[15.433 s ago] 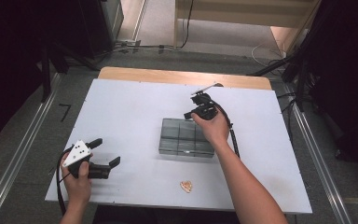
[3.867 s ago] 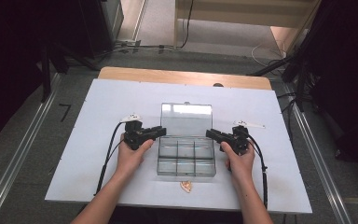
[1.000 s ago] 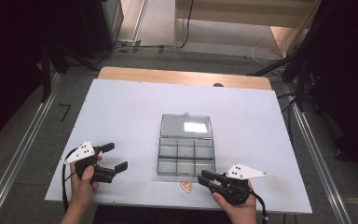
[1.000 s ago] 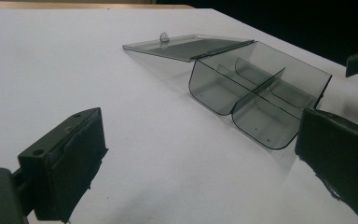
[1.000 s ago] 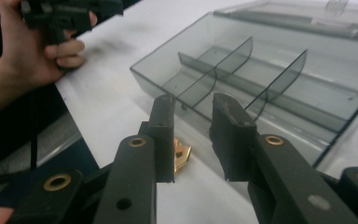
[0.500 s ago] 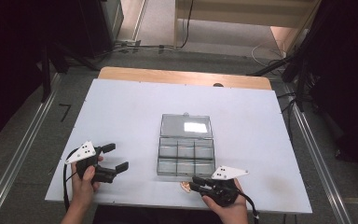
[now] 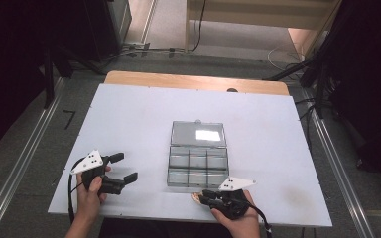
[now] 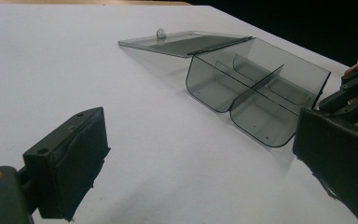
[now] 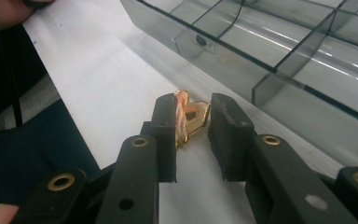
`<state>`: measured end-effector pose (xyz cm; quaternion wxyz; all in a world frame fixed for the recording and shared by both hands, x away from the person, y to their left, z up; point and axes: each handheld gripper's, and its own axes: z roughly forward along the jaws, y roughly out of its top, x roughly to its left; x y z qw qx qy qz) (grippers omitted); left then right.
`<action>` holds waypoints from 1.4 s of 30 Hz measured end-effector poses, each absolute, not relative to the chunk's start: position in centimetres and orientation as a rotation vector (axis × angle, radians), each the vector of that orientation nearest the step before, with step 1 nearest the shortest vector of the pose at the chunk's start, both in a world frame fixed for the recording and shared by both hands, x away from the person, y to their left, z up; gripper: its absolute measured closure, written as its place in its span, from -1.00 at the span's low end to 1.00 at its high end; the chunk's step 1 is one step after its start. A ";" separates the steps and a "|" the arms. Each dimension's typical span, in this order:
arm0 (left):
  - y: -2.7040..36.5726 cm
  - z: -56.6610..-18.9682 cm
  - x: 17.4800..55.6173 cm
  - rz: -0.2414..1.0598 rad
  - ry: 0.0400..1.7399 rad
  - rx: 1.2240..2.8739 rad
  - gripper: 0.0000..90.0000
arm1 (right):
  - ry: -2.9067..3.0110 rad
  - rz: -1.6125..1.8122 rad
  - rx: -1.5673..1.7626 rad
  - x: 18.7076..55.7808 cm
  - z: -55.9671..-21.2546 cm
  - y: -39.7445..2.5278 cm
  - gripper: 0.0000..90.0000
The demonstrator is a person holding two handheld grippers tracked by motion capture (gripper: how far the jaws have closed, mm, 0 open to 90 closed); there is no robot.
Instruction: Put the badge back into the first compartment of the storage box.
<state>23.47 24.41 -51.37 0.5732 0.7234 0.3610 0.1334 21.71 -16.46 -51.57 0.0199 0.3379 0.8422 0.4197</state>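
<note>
At the bottom centre of the high view, the right gripper lay low on the white table, pointing toward the frame's left, just below the near wall of the clear box. In the right gripper view its jaws stood either side of a small gold and pink clip, a narrow gap between them; the left jaw touched the clip's pink edge, while the right jaw stood just beside the gold part, so the grasp was closing around it but not clenched. The clip lay on the table just beside the box's front wall, outside every compartment. The box sat at the middle of the high view, its lid folded back flat toward the upper frame. At lower left, the left gripper rested released, jaws spread wide and holding nothing, well apart from the box. In the left gripper view the box showed at upper right.
</note>
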 end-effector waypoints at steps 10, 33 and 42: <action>24.1 -51.4 23.4 0.324 0.847 1.712 -0.95 | 2.616 1.234 0.997 21.2 -51.6 -15.6 0.64; 24.1 -51.4 23.4 0.329 0.843 1.718 -0.95 | 2.639 1.319 0.831 20.4 -51.1 -15.0 0.94; 24.0 -51.4 23.4 0.332 0.841 1.719 -0.95 | 2.619 1.361 0.826 20.2 -50.2 -14.9 0.94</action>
